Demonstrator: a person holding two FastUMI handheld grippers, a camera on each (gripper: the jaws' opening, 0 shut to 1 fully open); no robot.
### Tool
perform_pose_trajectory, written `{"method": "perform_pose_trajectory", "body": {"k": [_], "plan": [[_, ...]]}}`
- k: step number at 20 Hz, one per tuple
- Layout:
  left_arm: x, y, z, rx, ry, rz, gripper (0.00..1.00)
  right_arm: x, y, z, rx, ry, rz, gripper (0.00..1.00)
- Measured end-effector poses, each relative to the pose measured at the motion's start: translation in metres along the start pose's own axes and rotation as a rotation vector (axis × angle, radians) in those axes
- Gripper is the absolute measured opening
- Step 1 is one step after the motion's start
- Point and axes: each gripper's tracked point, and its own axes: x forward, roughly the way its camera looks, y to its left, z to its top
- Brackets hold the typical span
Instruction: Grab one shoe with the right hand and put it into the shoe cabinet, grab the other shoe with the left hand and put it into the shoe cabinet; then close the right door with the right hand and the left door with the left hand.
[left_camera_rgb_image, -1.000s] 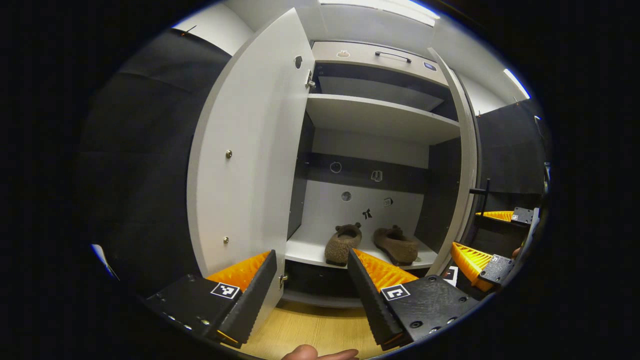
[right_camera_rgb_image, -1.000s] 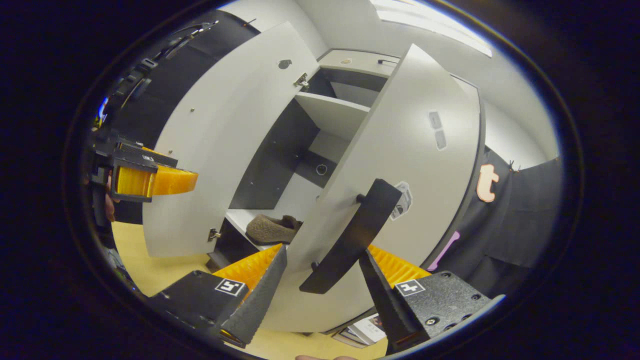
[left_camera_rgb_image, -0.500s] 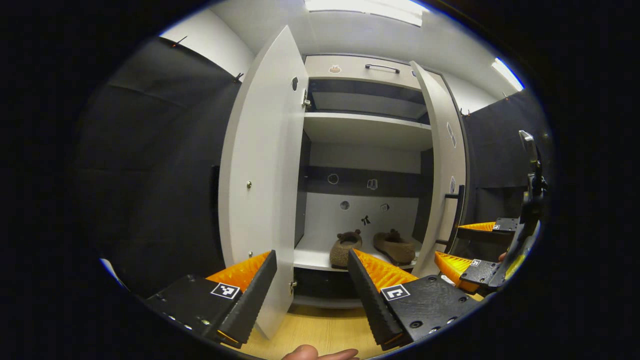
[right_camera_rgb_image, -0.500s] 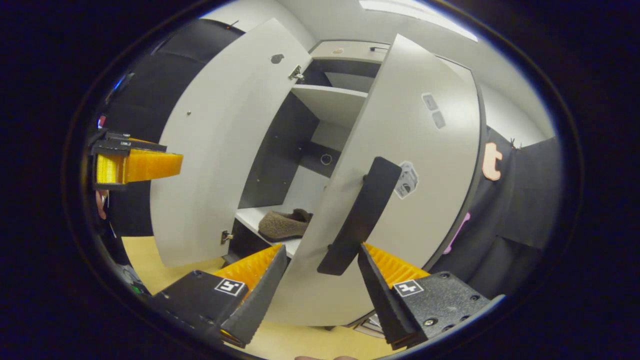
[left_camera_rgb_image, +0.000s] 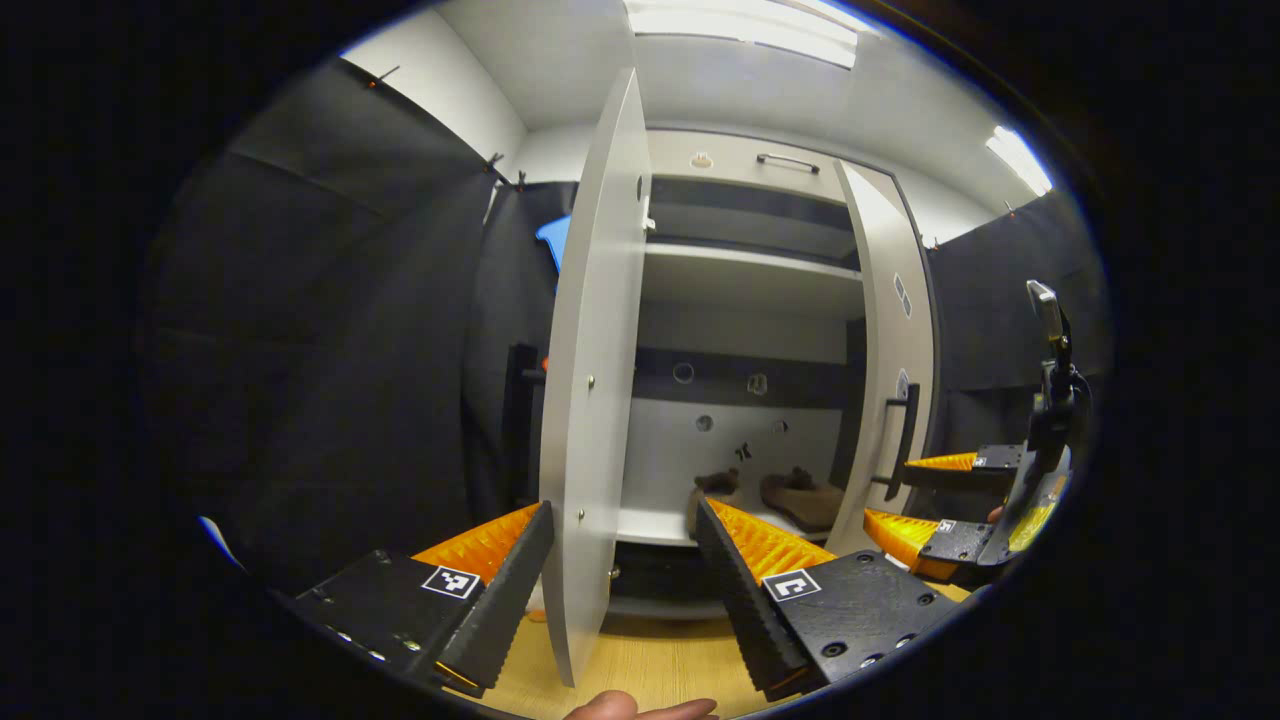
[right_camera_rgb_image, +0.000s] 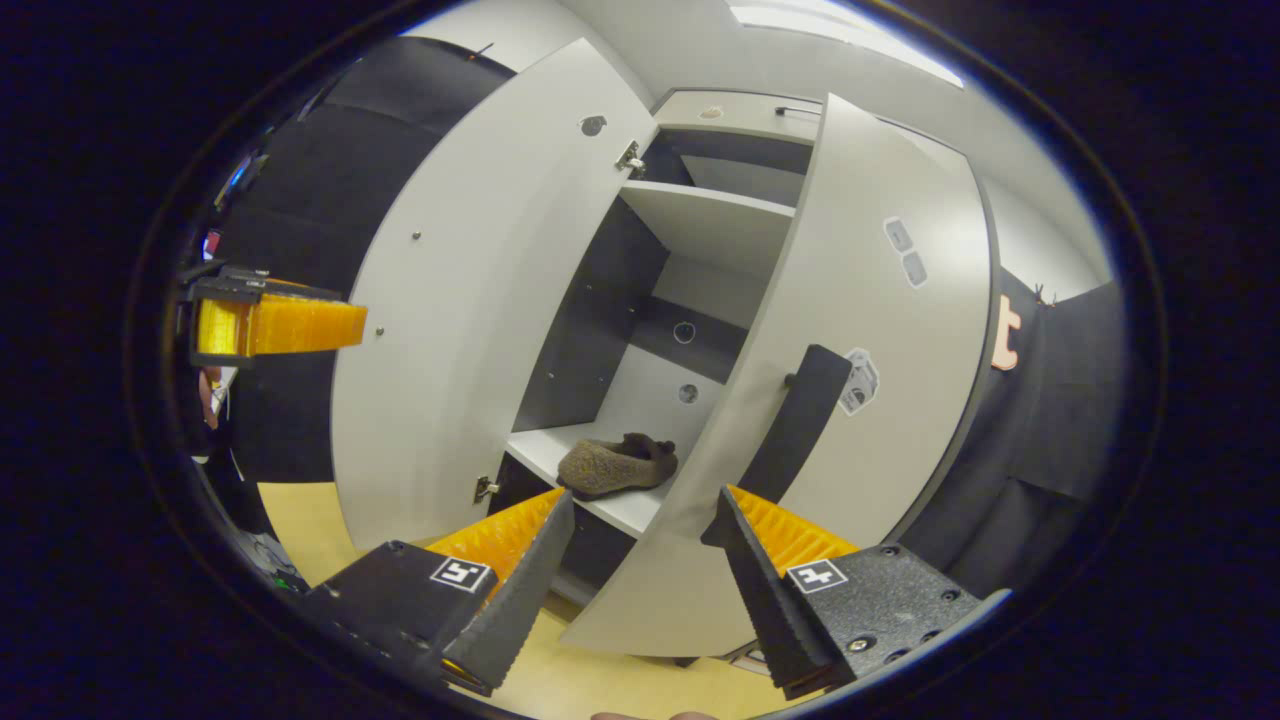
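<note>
Both grippers have drawn back from the cabinet (right_camera_rgb_image: 720, 115); left gripper (left_camera_rgb_image: 620, 575) and right gripper (right_camera_rgb_image: 645, 565) jaws gape empty. Shoes (left_camera_rgb_image: 800, 497) sit on the bottom shelf (right_camera_rgb_image: 560, 465), doors (right_camera_rgb_image: 860, 330) ajar.

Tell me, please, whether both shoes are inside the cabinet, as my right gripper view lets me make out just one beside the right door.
Observer: Yes. The left gripper view shows one shoe and the other shoe side by side on the bottom shelf.
Operator: Thank you. How does the left door stand to the left hand-held gripper?
Observer: The left door appears nearly edge-on, lined up between the open fingers of the left hand-held gripper.
Operator: Does that door have an outside handle?
Observer: Yes, a dark handle sits on its outer face.
</note>
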Motion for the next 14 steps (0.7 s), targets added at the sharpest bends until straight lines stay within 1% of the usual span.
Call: {"method": "perform_pose_trajectory", "body": {"k": [2, 4, 6, 8, 10, 12, 13, 14], "plan": [[0.001, 0.015, -0.010, -0.013, 0.017, -0.004, 0.89, -0.003, 0.007, 0.003, -0.006, -0.016, -0.007, 0.93], [0.006, 0.021, -0.009, -0.020, 0.013, -0.039, 0.89, -0.006, 0.013, 0.001, -0.008, -0.016, -0.015, 0.93], [0.014, 0.014, -0.019, -0.032, 0.055, -0.118, 0.89, -0.010, 0.019, -0.002, -0.010, 0.007, -0.010, 0.93], [0.017, 0.000, -0.036, -0.047, 0.119, -0.203, 0.90, -0.012, 0.019, 0.003, -0.026, 0.002, -0.020, 0.93], [0.019, -0.003, -0.038, -0.011, 0.117, -0.191, 0.91, -0.015, 0.020, 0.001, -0.041, 0.011, -0.025, 0.93], [0.023, -0.007, -0.043, 0.073, 0.119, -0.186, 0.90, -0.017, 0.023, 0.001, -0.043, 0.014, -0.024, 0.93], [0.022, -0.011, -0.041, 0.112, 0.114, -0.193, 0.90, -0.015, 0.024, 0.000, -0.047, 0.020, -0.023, 0.93], [0.018, -0.019, -0.041, 0.128, 0.115, -0.211, 0.91, -0.015, 0.025, 0.000, -0.049, 0.024, -0.017, 0.93]]}}
